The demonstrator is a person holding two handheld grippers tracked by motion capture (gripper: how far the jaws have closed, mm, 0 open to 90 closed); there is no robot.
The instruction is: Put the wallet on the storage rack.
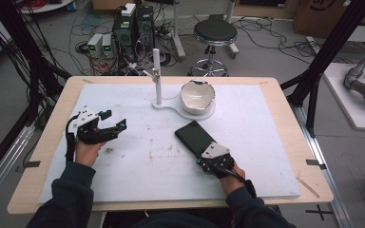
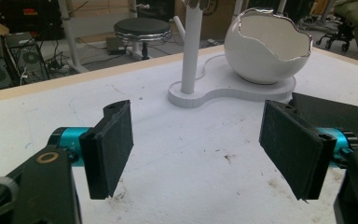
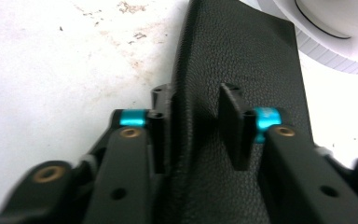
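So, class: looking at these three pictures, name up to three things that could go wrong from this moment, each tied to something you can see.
1. The right hand-held gripper meets the flat black leather-textured case only at its near end, with one jaw apparently above it and one at its edge; lifted, it might sag or slip.
2. The case's far corner lies close to the white egg-shaped ceramic bowl on its white stand base; pushing forward could knock it.
3. The left hand-held gripper hangs open, giving no support.

Handheld grippers, dark sleeves
Both grippers black: left gripper (image 1: 116,127) and right gripper (image 1: 200,160) each carry a grey three-cornered top plate, cyan collars behind flat textured pads (image 2: 109,147), brass-coloured pivot pins, black cable trailing. Person wears dark navy sleeves (image 1: 71,194).
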